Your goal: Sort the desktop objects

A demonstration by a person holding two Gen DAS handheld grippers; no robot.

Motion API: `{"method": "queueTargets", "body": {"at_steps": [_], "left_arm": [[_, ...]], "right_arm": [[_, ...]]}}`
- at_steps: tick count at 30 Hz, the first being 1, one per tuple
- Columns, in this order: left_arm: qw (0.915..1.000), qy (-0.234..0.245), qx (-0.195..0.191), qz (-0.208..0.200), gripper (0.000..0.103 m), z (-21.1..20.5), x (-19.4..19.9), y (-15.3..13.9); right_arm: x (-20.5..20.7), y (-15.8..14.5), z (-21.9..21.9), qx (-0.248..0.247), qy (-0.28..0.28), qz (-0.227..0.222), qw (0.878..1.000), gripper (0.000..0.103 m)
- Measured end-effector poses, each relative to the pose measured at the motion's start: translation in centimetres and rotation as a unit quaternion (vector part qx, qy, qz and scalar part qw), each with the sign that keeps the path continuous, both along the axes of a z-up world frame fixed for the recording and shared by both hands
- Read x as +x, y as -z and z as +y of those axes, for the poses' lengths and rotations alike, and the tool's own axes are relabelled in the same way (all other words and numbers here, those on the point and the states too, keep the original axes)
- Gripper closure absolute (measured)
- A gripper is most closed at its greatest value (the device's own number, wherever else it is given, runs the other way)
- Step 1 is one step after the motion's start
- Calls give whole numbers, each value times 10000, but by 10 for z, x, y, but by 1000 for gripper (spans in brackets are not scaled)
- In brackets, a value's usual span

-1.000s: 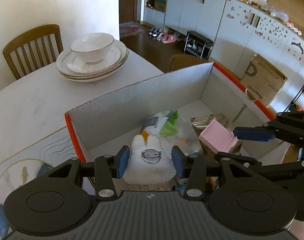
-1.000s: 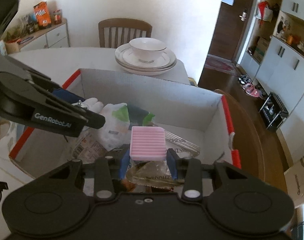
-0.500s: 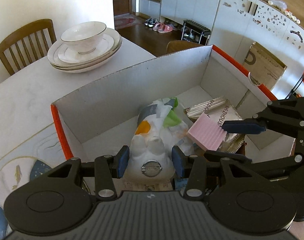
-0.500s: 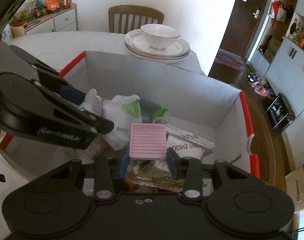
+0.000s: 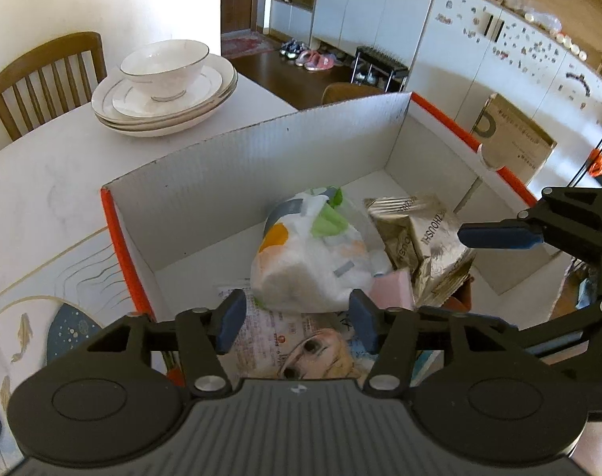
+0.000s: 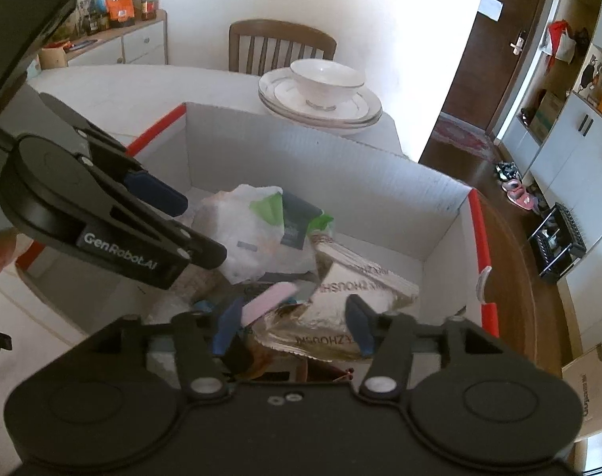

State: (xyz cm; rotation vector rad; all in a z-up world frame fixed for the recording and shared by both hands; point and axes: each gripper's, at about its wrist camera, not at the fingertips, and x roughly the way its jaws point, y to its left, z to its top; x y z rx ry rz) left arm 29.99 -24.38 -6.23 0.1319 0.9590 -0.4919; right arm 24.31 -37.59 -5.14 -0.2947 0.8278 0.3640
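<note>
While both claws spread, left claw [image 5: 297, 319] dropped white plush, right claw [image 6: 291, 327] released pink block [image 6: 267, 301] into box [image 5: 261, 166].

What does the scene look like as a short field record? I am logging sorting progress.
container: cardboard box, open top, orange edges
contents: white plastic bag, pink ridged block, silver foil packets
left gripper: jaws opening, nothing gripped, above the bag
right gripper: jaws opening, pink block tilted beside its left finger, no longer clamped
table: stacked plates with a bowl on top
</note>
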Motion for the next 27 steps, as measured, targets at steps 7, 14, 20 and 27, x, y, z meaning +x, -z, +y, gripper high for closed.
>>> {"method": "queueTargets", "body": {"at_steps": [7,14,20,27], "left_arm": [[9996,-21,-228,-168,44,10,-9,-10],[9985,-42,-424,-332,41,24,-22,-22],[9973,-80,-478,-554,41,37,-37,-32],[9952,-110,-631,-741,40,55,-55,-45]], "right_arm": [[-11,-8,-3,33,56,-117,9999,39],[-18,-18,-4,208,198,-152,9995,35],[-26,-30,-6,481,429,-240,9976,30],[-39,-40,-1,698,600,-308,9953,27]]}}
